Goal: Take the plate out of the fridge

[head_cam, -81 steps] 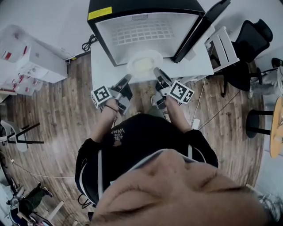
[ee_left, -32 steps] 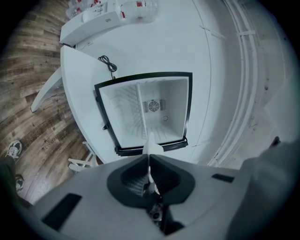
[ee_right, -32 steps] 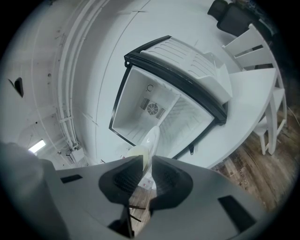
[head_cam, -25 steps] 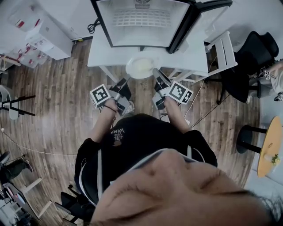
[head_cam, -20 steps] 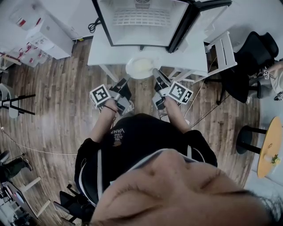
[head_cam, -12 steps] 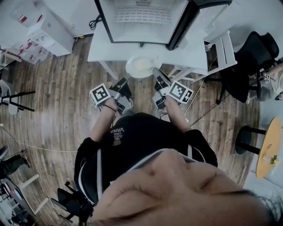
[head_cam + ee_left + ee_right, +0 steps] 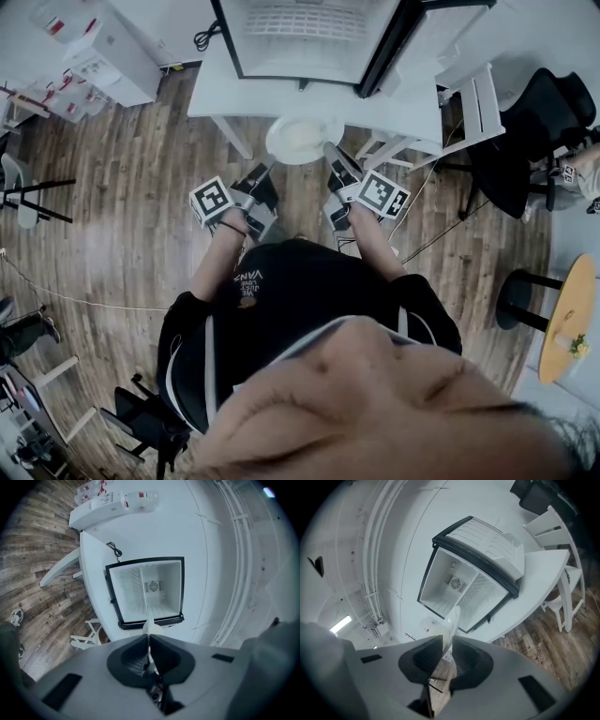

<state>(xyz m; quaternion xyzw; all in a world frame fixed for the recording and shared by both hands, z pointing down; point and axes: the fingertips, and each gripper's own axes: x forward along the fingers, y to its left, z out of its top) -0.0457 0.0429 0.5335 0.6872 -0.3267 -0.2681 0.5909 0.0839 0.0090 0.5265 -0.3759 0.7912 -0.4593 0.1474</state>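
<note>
- At the far left, white storage units [image 7: 103,47] stood on the wooden floor [image 7: 122,206], close to the end of the white table [image 7: 220,94].
- The left gripper [image 7: 268,166] pointed about level toward the table. Its jaws were clamped hard on the left rim of the plate [image 7: 305,139], and in the left gripper view the rim was a thin white sliver pinched between the dark pads [image 7: 133,656].
- The plate was white with a pale yellowish middle. It was out of the fridge [image 7: 300,37] and hung in the air between the two grippers, over the front edge of the white table and just in front of the open cabinet.
- The right gripper [image 7: 330,153] gripped the plate's right rim. In the right gripper view its jaws stood a little apart, with the rim caught edge-on between them.
- Behind the plate the fridge sat on the white table with its door [image 7: 398,42] swung open to the right. The inside was white — a wire shelf showed in the head view.
- Further right stood a white chair [image 7: 473,98] next to the table, then a black office chair [image 7: 544,103].
- At the right edge, well apart from the rest, stood a round wooden table [image 7: 567,319].
</note>
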